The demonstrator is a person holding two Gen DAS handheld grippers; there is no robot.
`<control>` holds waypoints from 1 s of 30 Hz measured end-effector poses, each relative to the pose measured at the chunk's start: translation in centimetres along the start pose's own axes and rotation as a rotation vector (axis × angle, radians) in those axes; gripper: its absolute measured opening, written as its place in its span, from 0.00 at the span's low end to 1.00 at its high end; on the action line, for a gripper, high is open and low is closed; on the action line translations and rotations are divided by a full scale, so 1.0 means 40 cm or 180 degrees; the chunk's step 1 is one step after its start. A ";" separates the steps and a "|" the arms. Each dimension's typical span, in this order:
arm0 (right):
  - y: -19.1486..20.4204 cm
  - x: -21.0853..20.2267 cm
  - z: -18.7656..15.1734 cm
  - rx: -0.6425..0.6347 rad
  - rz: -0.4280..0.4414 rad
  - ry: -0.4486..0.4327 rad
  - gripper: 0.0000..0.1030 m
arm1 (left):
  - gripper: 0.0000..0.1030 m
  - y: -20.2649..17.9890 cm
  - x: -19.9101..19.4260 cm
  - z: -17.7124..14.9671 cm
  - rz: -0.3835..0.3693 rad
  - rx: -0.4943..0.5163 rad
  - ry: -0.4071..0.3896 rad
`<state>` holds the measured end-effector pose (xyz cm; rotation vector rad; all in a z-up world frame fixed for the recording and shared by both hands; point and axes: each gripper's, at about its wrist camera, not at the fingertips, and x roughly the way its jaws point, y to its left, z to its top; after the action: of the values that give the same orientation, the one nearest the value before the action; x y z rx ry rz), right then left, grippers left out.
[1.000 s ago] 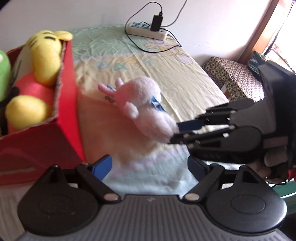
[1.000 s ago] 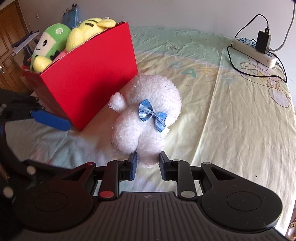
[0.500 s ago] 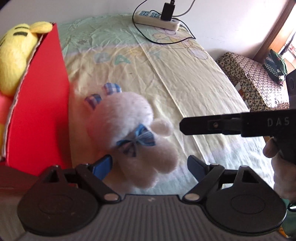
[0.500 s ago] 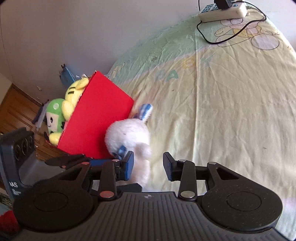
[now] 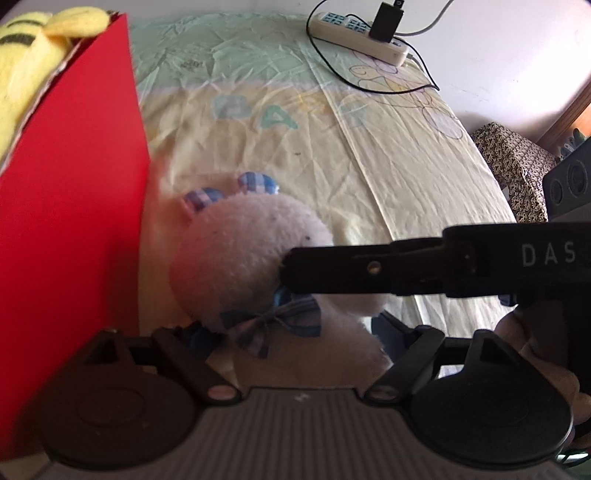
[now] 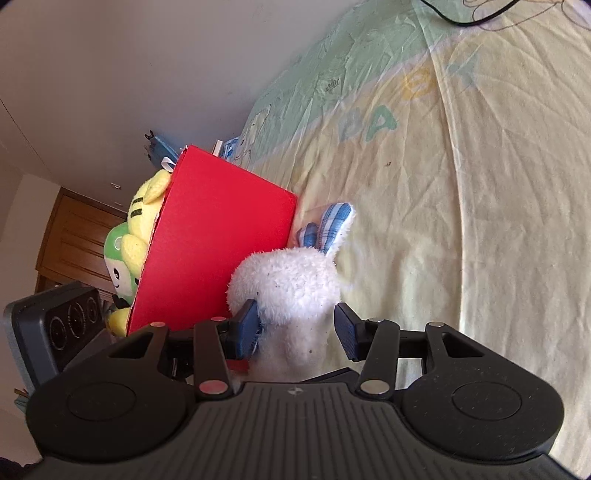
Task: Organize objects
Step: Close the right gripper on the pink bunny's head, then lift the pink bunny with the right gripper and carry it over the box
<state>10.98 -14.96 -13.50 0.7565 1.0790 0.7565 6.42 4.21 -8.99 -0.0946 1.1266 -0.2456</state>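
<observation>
Nearest in the left wrist view, the left gripper [image 5: 291,339] is seen straddling the lower body of the fluffy white plush rabbit with a blue checked bow [image 5: 255,258]; its jaws are closing, but the pads are hidden behind the fur, so a firm squeeze cannot be confirmed. A second ago this gripper was held clear of the toy, which was then pinched at its base by the right gripper [image 6: 295,332]. Now the right jaws are opening: one blue pad is still brushed by fur, the other is parted from it, so the toy is released on that side. A handover from right to left is judged to be under way, with the rabbit brought from the open sheet to just beside the red cardboard box [image 5: 74,206], where it is probably meant to go.

Behind the rabbit, the box wall is seen, with a yellow plush toy [image 5: 26,62] and a green plush toy [image 6: 118,258] already packed inside, both half hidden. Farther off, the pale yellow and green printed bedsheet [image 5: 369,147] is spread, and a white power strip [image 5: 354,33] is laid at its far edge. Whether the rabbit is resting on the sheet or lifted cannot be told.
</observation>
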 end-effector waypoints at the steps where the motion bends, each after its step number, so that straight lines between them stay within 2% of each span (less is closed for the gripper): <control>1: -0.004 0.008 -0.001 0.0034 0.0017 0.0032 0.49 | 0.82 -0.003 0.002 0.003 0.0021 0.0017 -0.0006; 5: -0.008 0.010 -0.008 0.0072 0.0060 0.0028 0.46 | 0.81 -0.008 0.003 0.004 0.0083 0.0079 0.0000; 9: -0.012 -0.012 -0.020 0.0105 0.0037 -0.0031 0.44 | 0.75 -0.021 -0.005 -0.004 0.0111 0.0176 -0.0004; 15: 0.007 -0.053 -0.074 0.0021 -0.0120 -0.0140 0.42 | 0.70 -0.055 -0.014 -0.032 0.0065 0.0347 0.0017; 22: 0.042 -0.103 -0.157 -0.0044 -0.0283 -0.0241 0.42 | 0.69 -0.097 -0.051 -0.087 -0.0058 0.0594 0.0016; 30: 0.095 -0.133 -0.230 -0.0098 -0.0344 -0.0284 0.42 | 0.69 -0.126 -0.112 -0.152 -0.0119 0.0953 -0.0057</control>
<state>0.16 -15.88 -10.44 0.6938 1.0172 0.6404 -1.63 0.70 -6.65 0.1476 1.0598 -0.4432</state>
